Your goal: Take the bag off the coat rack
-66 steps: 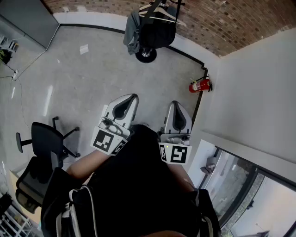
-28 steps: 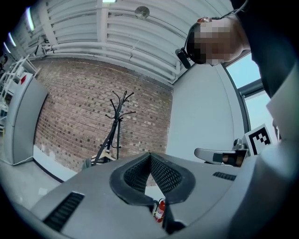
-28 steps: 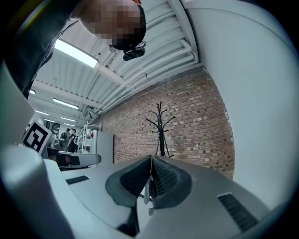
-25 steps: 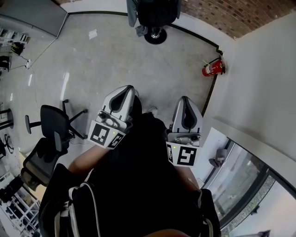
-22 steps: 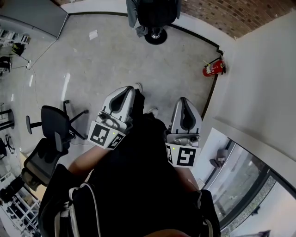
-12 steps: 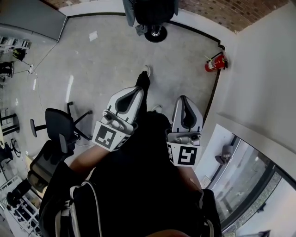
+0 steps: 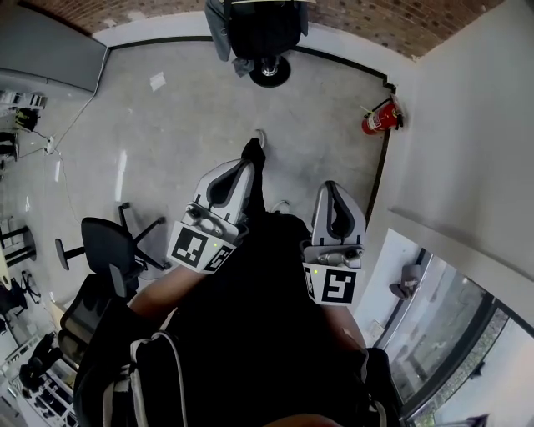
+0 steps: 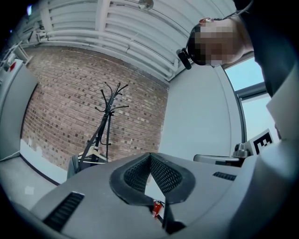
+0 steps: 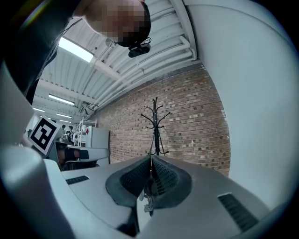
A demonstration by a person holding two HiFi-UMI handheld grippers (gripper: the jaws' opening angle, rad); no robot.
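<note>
Both held level, side by side: left gripper and right gripper pinched closed, empty, rack well ahead.

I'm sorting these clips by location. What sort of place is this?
Likely an office or lab workspace: a wheeled office chair on a concrete floor, a brick wall, and a fire extinguisher.

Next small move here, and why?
Probably step closer to the coat rack, grippers level. It stands far off across the floor by the brick wall, with the dark bag hanging on it, well out of reach. The left gripper and right gripper are both shut and empty; opening one can wait.
</note>
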